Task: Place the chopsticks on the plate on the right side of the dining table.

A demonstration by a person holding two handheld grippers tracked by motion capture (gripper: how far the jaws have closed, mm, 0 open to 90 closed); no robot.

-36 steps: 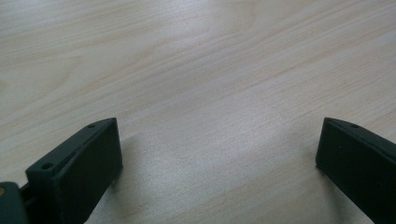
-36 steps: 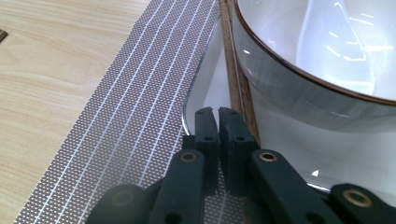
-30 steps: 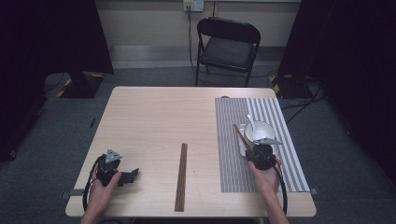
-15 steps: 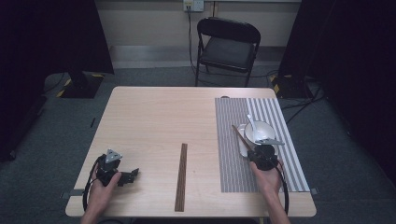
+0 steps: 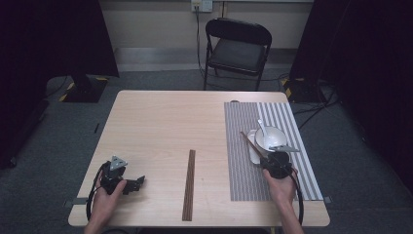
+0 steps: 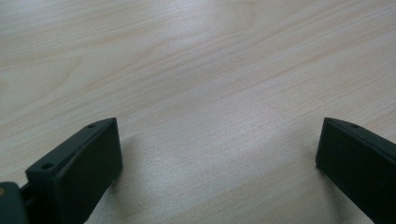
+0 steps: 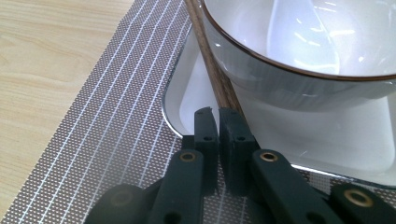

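1. On the striped placemat (image 5: 272,161) at the right, seen from above, the right gripper (image 5: 269,161) clamps the near end of the chopsticks (image 5: 249,145), which lean against the white bowl (image 5: 271,138).
2. Near the left edge, the left gripper (image 6: 219,158) hangs released over bare table (image 6: 196,70).
3. Close up, the right gripper (image 7: 218,122) has its jaws clenched on the chopsticks (image 7: 212,65) beside the bowl (image 7: 299,51) on its white tray (image 7: 327,135).

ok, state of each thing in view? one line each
Left gripper: open, nothing between jaws, resting on bare table.
Right gripper: shut on chopsticks.
Chopsticks: one end in the jaws, lying on the tray rim against the bowl.
Bowl: upright on tray, spoon inside.
Mat: flat under tray.
Wooden strip: flat on table, untouched.
Chair: unfolded.
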